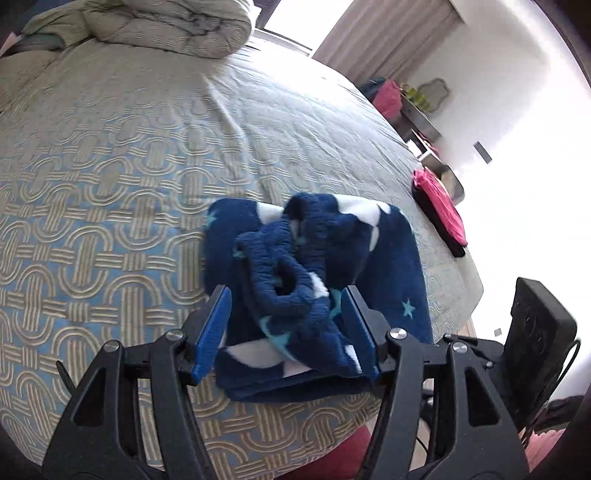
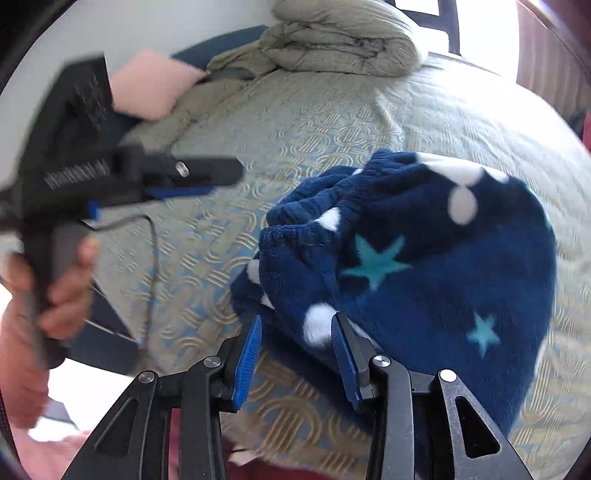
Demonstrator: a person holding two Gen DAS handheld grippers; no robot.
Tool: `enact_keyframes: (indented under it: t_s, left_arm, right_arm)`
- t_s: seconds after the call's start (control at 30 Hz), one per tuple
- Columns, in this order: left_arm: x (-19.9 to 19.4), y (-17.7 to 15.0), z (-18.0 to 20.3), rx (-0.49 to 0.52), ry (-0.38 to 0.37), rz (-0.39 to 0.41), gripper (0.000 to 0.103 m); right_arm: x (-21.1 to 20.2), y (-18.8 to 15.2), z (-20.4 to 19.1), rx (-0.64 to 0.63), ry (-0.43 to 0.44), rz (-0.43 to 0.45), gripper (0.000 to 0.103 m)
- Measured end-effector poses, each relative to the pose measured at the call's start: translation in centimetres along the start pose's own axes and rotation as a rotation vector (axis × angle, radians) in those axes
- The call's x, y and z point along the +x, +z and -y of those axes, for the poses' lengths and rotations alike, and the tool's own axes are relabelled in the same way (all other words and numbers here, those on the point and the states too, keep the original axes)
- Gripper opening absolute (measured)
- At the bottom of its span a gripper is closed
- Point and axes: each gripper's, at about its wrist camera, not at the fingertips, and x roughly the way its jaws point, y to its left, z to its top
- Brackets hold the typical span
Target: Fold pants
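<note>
The navy fleece pants [image 1: 317, 280] with white and teal stars lie in a folded bundle on the bed, waistband bunched on top. They also fill the right of the right wrist view [image 2: 424, 266]. My left gripper [image 1: 286, 317] is open, its blue pads on either side of the bundle's near end, not pinching it. My right gripper [image 2: 295, 332] is open at the bundle's near left edge, its right pad touching the fleece. The left gripper [image 2: 192, 184] shows blurred in the right wrist view, held by a hand.
The bed [image 1: 110, 206] has a patterned blue and beige cover. A rolled quilt [image 1: 173, 26] lies at its far end. A pink and black garment [image 1: 441, 206] sits at the bed's right edge. A side table [image 1: 417, 114] stands by the wall. A pink pillow [image 2: 151, 85] lies far left.
</note>
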Motion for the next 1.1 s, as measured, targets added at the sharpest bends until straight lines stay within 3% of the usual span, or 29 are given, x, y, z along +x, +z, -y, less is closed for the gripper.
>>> enact_keyframes:
  t_s: [0.07, 0.17, 0.23, 0.33, 0.37, 0.43, 0.47, 0.63, 0.77, 1.0, 1.1]
  left_arm:
    - [1.1, 0.0, 1.8, 0.057, -0.006, -0.017, 0.062]
    - [3.4, 0.1, 3.7, 0.118, 0.003, -0.049, 0.062]
    - [5.0, -0.2, 4.3, 0.154, 0.025, -0.070, 0.062]
    - [7.4, -0.7, 3.9, 0.193, 0.099, -0.139, 0.062]
    - [8.0, -1.1, 3.5, 0.188, 0.116, -0.172, 0.062]
    - [8.2, -2.2, 3.2, 0.212, 0.142, -0.198, 0.046]
    - [7.7, -2.7, 3.0, 0.224, 0.139, -0.193, 0.044]
    - [4.6, -4.1, 1.1, 0.116, 0.048, -0.179, 0.031]
    - [2.1, -5.4, 1.6, 0.115, 0.034, -0.149, 0.029]
    - [2.2, -5.3, 2.1, 0.128, 0.080, -0.160, 0.033]
    - [2.3, -4.9, 3.0, 0.165, 0.101, -0.152, 0.034]
  right_arm:
    - [-2.6, -0.5, 2.1, 0.081, 0.009, 0.048, 0.044]
    - [-4.2, -1.6, 6.5, 0.229, -0.067, 0.094, 0.050]
    - [-3.4, -2.8, 9.6, 0.364, -0.091, 0.063, 0.050]
    - [-1.5, -4.6, 11.5, 0.464, -0.005, 0.006, 0.050]
    - [-1.2, -5.2, 11.5, 0.469, 0.007, 0.004, 0.050]
    - [-1.3, -5.8, 11.0, 0.445, 0.010, 0.020, 0.050]
    - [-1.4, -5.9, 10.5, 0.425, 0.008, 0.020, 0.050]
    - [-1.0, -6.5, 10.2, 0.399, 0.041, -0.006, 0.050]
    - [-0.6, -6.9, 10.0, 0.403, 0.073, -0.016, 0.050]
    - [-1.8, -6.2, 10.9, 0.427, 0.125, -0.031, 0.050]
    - [-3.4, -5.0, 12.4, 0.475, 0.161, 0.029, 0.050]
